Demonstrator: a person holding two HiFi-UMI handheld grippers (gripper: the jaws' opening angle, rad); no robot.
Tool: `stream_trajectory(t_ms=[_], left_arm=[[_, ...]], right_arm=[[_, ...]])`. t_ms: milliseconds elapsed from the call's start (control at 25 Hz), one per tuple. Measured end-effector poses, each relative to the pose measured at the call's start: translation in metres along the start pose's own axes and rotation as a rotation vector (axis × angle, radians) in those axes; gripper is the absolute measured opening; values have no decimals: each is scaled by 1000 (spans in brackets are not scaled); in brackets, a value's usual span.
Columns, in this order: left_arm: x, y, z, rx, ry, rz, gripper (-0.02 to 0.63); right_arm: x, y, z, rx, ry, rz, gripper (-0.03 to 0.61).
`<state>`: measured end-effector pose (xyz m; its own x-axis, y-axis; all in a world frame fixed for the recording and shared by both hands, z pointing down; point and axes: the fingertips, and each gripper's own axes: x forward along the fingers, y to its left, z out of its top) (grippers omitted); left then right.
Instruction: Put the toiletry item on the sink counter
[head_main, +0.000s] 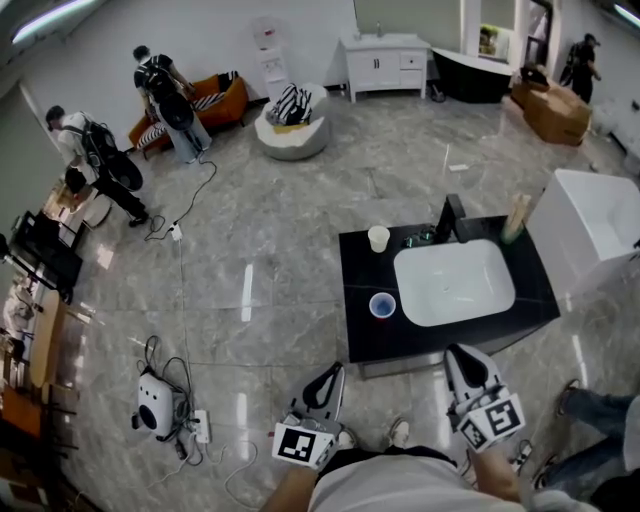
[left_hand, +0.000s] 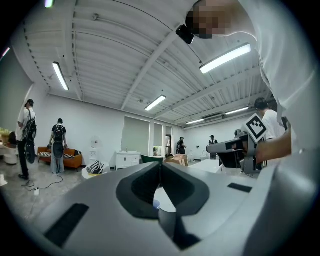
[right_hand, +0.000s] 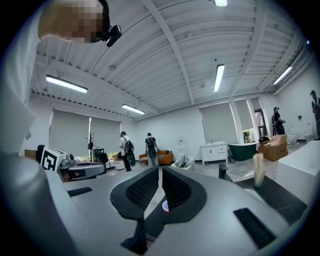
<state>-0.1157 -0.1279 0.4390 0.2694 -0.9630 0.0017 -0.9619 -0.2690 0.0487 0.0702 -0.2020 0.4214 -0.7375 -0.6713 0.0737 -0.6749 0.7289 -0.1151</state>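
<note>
A black sink counter (head_main: 360, 335) with a white basin (head_main: 452, 282) stands in front of me. On it are a tall beige bottle (head_main: 516, 218) at the far right corner, a white paper cup (head_main: 378, 238) at the far left and a blue cup (head_main: 382, 305) left of the basin. The bottle (right_hand: 258, 170) also shows in the right gripper view. My left gripper (head_main: 333, 370) hangs shut and empty before the counter's near left corner. My right gripper (head_main: 456, 354) is shut and empty at the near edge. Their jaws meet in both gripper views (left_hand: 160, 165) (right_hand: 160, 167).
A black faucet (head_main: 450, 220) rises behind the basin. A white block (head_main: 590, 230) stands right of the counter. Cables and a small white machine (head_main: 155, 405) lie on the floor to the left. People stand at the far left and far right; a white vanity (head_main: 385, 62) is at the back.
</note>
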Motion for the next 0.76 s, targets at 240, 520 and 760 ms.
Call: stream_trajectory(t_ms=[240, 520, 760], left_arm=[[-7, 6, -4, -10, -2, 14, 11], [-2, 0, -4, -18, -15, -5, 11], [-3, -2, -4, -31, -9, 3, 11]], right_arm=[[2, 7, 0, -5, -6, 12, 48], [-1, 6, 3, -9, 2, 2, 46], [-6, 5, 5, -16, 2, 6, 46]])
